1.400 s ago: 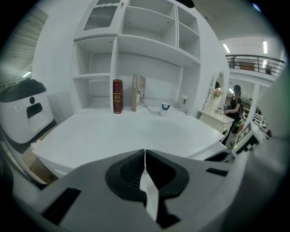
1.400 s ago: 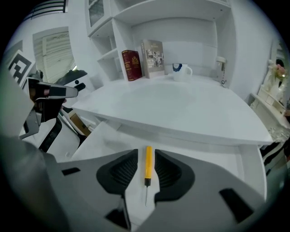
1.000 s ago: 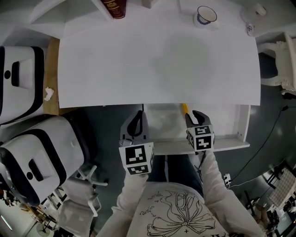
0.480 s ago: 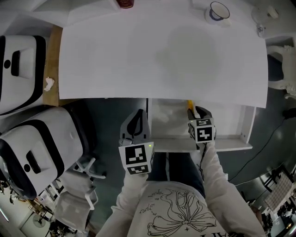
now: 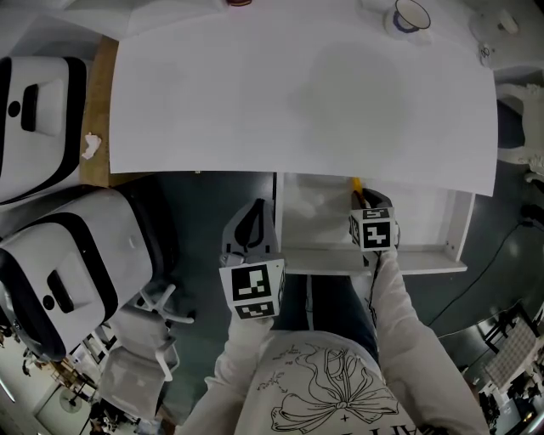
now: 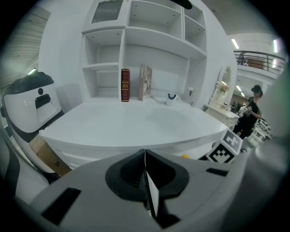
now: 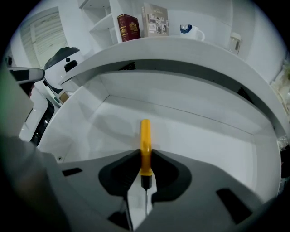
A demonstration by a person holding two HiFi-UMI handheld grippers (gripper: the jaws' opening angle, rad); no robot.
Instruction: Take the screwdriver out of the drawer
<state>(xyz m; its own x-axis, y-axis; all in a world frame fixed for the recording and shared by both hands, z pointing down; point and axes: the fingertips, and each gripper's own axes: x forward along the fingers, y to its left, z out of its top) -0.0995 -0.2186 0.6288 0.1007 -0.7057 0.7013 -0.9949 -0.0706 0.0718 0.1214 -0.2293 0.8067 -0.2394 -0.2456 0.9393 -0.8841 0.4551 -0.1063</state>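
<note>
The screwdriver (image 7: 145,140) has a yellow handle and a thin metal shaft, and it lies in the open white drawer (image 5: 374,262) under the desk. In the head view only the handle's far end (image 5: 357,184) shows past my right gripper (image 5: 367,204). That gripper (image 7: 145,156) points steeply down into the drawer. Its jaws are closing, and the pads press on both sides of the handle near the shaft. My left gripper (image 5: 253,212) hangs outside the drawer, to its left. In the left gripper view its jaws (image 6: 145,156) meet with nothing between them.
The white desk top (image 5: 297,85) overhangs the back of the drawer. A mug (image 5: 410,15) stands at its far right, books (image 6: 125,85) at the back. White-and-black machines (image 5: 68,263) and a crumpled paper (image 5: 91,144) are at the left. The person's legs are below the drawer front.
My right gripper has sunk into the drawer over the yellow handle, and its jaws have come together on it. The left gripper has hardly shifted.
</note>
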